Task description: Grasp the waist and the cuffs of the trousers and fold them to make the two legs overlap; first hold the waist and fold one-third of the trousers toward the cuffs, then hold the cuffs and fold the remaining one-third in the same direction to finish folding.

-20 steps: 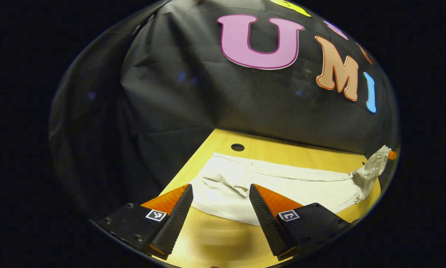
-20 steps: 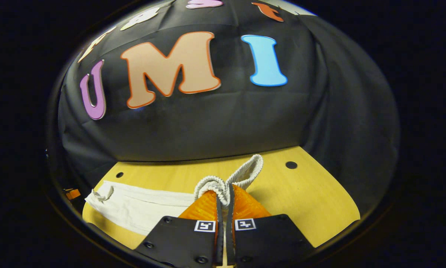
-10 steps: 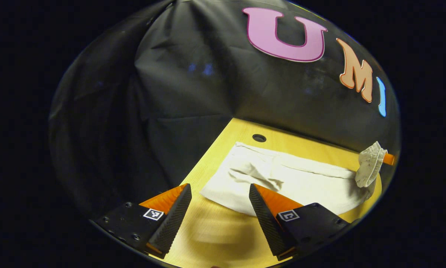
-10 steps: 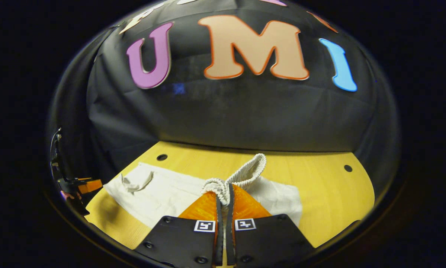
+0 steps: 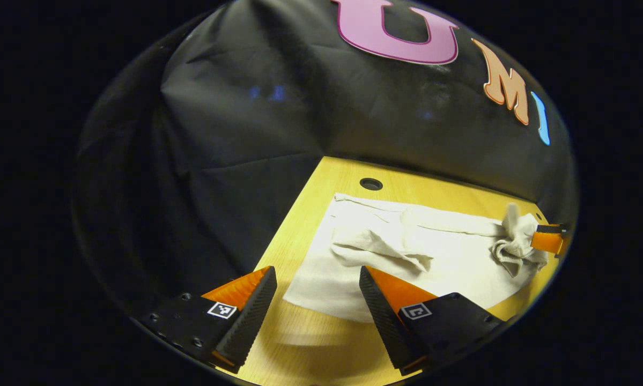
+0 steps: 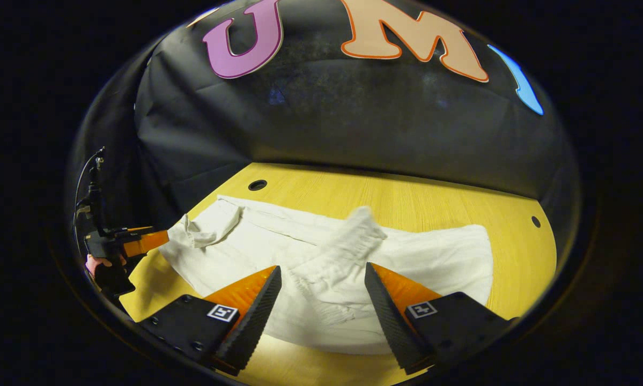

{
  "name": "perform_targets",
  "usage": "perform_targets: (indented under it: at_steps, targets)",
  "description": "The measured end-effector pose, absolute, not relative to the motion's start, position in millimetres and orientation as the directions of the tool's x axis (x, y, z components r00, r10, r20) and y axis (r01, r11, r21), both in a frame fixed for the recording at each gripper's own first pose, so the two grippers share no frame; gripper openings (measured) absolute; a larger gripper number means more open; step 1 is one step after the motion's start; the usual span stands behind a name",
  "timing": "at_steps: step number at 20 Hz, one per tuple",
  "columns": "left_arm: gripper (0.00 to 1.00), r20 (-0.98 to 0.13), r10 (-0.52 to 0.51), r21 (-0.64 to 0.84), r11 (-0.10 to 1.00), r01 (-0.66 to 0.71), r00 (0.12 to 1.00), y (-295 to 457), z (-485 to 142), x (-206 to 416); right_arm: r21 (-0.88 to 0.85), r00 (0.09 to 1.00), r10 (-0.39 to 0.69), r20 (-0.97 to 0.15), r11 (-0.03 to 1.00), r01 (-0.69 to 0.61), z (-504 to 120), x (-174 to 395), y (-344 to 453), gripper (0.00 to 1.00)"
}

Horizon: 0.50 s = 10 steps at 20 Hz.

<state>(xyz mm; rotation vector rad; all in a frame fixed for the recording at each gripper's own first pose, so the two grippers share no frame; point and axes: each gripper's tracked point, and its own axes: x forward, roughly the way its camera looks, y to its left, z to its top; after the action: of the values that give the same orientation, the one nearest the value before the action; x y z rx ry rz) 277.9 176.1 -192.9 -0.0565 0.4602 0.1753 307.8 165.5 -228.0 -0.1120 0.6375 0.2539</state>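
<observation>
The white trousers [image 6: 278, 252] lie along the back half of the bench [image 6: 434, 198], their far edge just short of the back edge; bare wood stays free at the front and at the right end. The right claw [image 6: 321, 300] — clenched on the ribbed waist [image 6: 353, 236] half a second ago — now gapes, the waist dropped onto the legs. The left claw [image 5: 316, 303] stands released over the front edge, nothing between its fingers.
</observation>
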Motion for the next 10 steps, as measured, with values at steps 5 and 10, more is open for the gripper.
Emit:
perform_targets:
  at_steps: [5,10]
  targets:
    - [0.95,-0.482,0.127,-0.006,0.989,-0.148,0.867,173,-213,293,-0.070,0.785,0.145,-0.602,0.970,-0.234,-222,307,149,0.96]
    - [0.95,-0.518,0.121,0.002,0.990,-0.140,0.847,173,-225,297,-0.094,0.823,0.079,-0.563,0.983,-0.158,-200,308,124,0.94]
